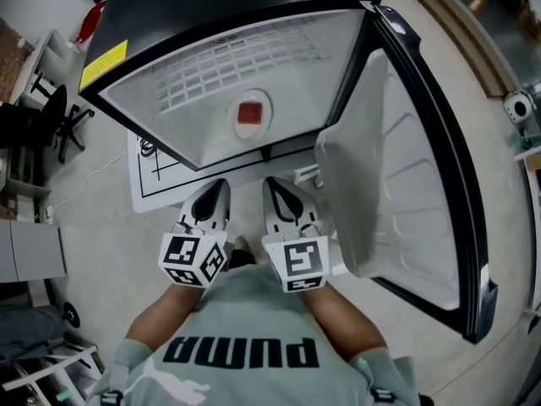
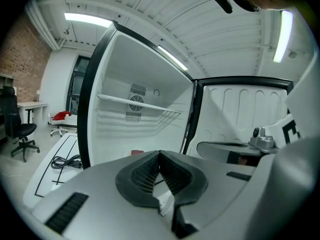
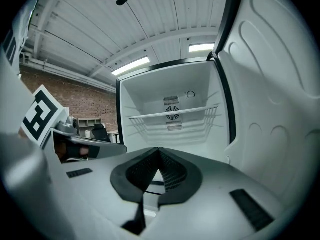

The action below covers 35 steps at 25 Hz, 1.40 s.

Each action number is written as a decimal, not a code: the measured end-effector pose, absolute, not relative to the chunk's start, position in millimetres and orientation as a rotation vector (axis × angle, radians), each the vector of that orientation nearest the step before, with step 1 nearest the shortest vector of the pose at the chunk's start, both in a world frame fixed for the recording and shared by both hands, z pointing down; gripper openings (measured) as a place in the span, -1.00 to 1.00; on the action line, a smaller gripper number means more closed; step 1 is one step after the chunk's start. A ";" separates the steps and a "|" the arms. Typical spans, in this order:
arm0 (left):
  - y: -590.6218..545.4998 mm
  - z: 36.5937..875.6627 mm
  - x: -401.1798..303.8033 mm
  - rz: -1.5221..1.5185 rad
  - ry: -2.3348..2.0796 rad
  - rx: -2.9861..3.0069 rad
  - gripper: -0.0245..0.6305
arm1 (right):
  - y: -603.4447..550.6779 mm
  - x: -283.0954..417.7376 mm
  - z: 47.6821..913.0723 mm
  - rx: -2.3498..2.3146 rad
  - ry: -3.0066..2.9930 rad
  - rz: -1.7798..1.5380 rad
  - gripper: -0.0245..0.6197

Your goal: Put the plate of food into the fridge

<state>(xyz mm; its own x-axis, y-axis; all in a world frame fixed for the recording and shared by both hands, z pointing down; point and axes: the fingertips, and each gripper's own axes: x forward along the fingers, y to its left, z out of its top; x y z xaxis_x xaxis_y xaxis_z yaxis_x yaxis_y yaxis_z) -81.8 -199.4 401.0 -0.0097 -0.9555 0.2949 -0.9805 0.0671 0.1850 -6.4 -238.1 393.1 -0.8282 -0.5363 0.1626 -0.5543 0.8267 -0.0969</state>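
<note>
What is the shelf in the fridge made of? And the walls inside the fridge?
Shelf: probably metal wire with a white coating, since it is thin bars with gaps between them.
Inner walls: likely smooth, slightly shiny white plastic, with moulded ridges running along the sides.

The only word I can read is the brand PUMA, printed in black and seen upside down on the person's green shirt [image 1: 254, 311], while the yellow label [image 1: 103, 63] on top of the fridge [image 1: 220, 2] is too small to read.
</note>
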 end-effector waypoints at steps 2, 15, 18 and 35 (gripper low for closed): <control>-196.3 399.5 -80.2 0.112 -2.002 1.947 -0.91 | -236.0 -7.2 389.4 0.873 -2.883 0.193 -0.91; -161.6 376.6 -86.8 0.137 -1.907 2.109 -0.91 | -203.5 -13.7 370.9 1.046 -2.840 0.142 -0.91; -148.2 374.0 -91.0 0.132 -1.882 2.133 -0.91 | -190.6 -16.9 366.8 1.077 -2.827 0.125 -0.91; -68.7 358.6 -108.8 0.082 -1.768 2.267 -0.91 | -105.4 -30.3 347.7 1.232 -2.767 0.037 -0.91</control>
<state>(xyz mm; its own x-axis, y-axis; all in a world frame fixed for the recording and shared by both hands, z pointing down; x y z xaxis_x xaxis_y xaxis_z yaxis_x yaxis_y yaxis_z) -108.8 -68.7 358.6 0.2558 -0.9446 0.2055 -0.9596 -0.2224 0.1725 -30.3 -105.4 347.7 -0.6638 -0.7394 0.1125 -0.7422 0.6698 0.0236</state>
